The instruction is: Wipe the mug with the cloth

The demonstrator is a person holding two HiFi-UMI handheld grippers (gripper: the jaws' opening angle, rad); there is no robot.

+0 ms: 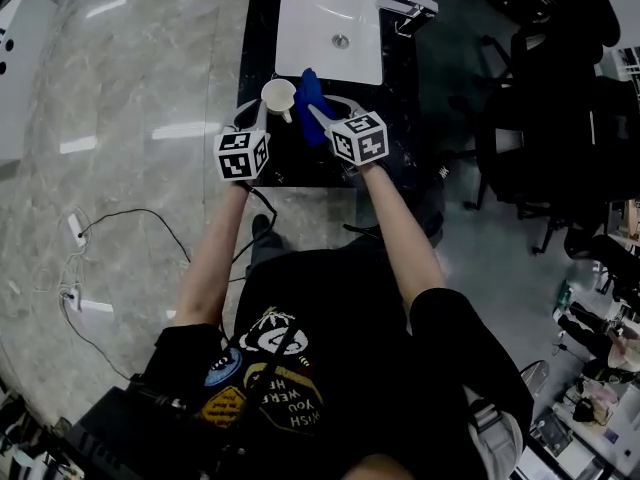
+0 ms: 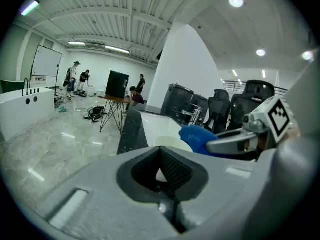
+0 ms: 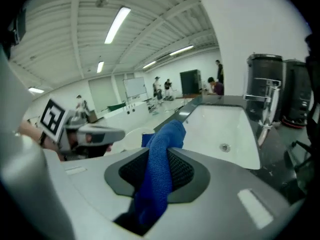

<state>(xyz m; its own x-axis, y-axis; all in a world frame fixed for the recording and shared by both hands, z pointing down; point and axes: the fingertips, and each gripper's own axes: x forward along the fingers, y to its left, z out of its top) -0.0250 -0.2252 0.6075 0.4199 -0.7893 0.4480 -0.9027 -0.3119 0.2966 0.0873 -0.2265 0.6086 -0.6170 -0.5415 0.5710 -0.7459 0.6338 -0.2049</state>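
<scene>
At the far left lies glossy, veined stone floor (image 1: 130, 88), with thin black cables (image 1: 95, 243) looping across it. Next comes the left gripper (image 1: 262, 120), grey moulded plastic with a cube of black-and-white squares. Its ribbed black pads (image 2: 175, 171) are clenched on a pale sliver of the mug (image 1: 278, 95); which part of the mug that sliver is cannot be told. The mug is cream, round and smooth, held above the near end of the counter (image 1: 262, 28), its open mouth facing up.

Right beside the mug's rim is the cloth (image 1: 308, 93), bright blue with a fine looped weave, bunched into a soft blunt lump. Whether it presses on the mug is unclear. The right gripper (image 1: 318, 115) is grasping the cloth: in the right gripper view the fabric runs up between the textured pads (image 3: 182, 171) and spills out over their tips, hiding much of what is ahead. The left gripper view shows the blue lump and the right gripper's grey jaw crossing in front of the mug.

The counter is black, polished and speckled. Behind the mug and cloth it carries a white rectangular sink (image 1: 300, 13) with rounded corners and a metal drain (image 1: 340, 40). A chrome tap (image 1: 405, 8) stands at the sink's right edge. Further right, well apart from the counter, black office chairs (image 1: 540, 138) crowd the floor.
</scene>
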